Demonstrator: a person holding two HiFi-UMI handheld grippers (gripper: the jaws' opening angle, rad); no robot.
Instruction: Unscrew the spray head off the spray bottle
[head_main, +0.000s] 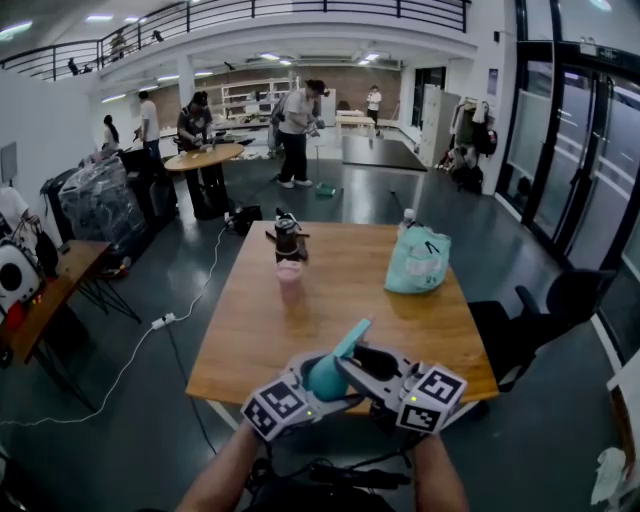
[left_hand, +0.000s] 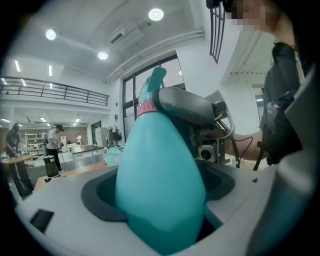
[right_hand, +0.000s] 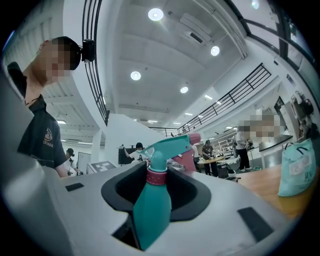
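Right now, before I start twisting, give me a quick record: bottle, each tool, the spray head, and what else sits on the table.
spray bottle: teal, held up at the near edge of the table
left tool: shut on the bottle's wide body
right tool: jaws apart around the neck, gaps on both sides of the pink collar
spray head: still on the bottle
on the table: pink cup, dark bottle, teal bag
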